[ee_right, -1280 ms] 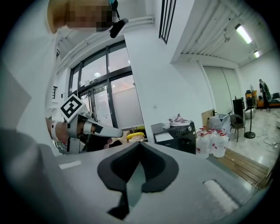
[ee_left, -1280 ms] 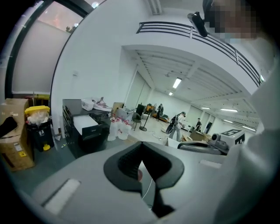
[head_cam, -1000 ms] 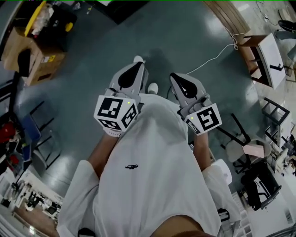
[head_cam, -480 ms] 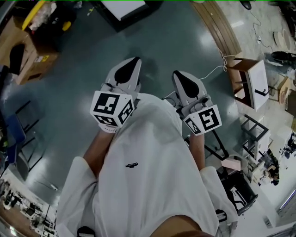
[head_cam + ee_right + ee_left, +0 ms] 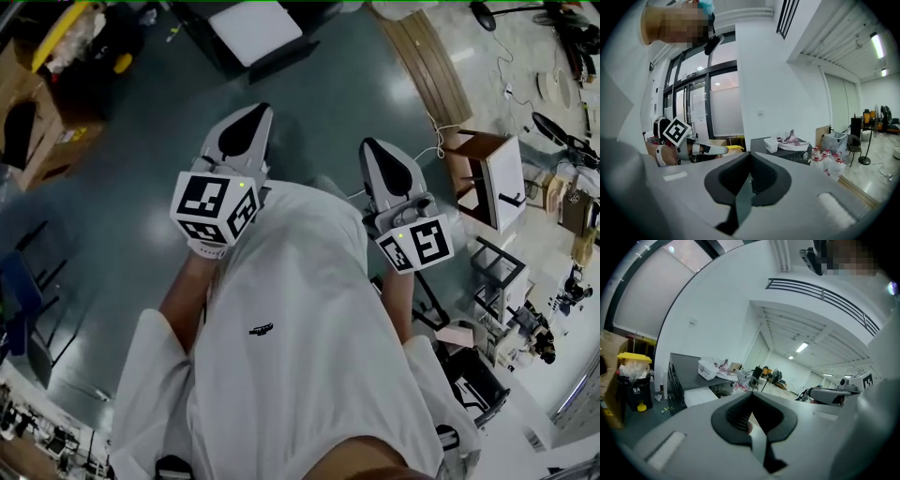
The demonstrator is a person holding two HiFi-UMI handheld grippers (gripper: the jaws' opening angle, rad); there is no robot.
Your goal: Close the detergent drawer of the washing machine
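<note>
The person stood with both grippers raised in front of a white shirt (image 5: 300, 356), above a grey-green floor (image 5: 122, 206). The left gripper (image 5: 251, 127) pointed away from the body, its marker cube (image 5: 214, 208) nearest the chest. Its own view showed the two black pads pressed together with nothing between them. The right gripper (image 5: 382, 164) was held just beside it, the two apart and roughly side by side. Its jaws were likewise closed on nothing, and its cube (image 5: 419, 242) faced up. The washing machine and its detergent drawer could not be made out in any view. A dark cabinet (image 5: 246, 33) with a white panel on top stood at the floor's far edge (whether that was part of the machine could not be told). In the left gripper view a white container (image 5: 707, 370) and crumpled pink-and-white material lay on top of a dark cabinet. A yellow-lidded bin (image 5: 633, 359) stood to the left of it. Cardboard boxes (image 5: 37, 141) sat at the floor's far left corner. A wooden strip (image 5: 436, 70) ran along its right edge, with a white cable (image 5: 436, 145) trailing near a small brown-and-white table (image 5: 492, 178).
</note>
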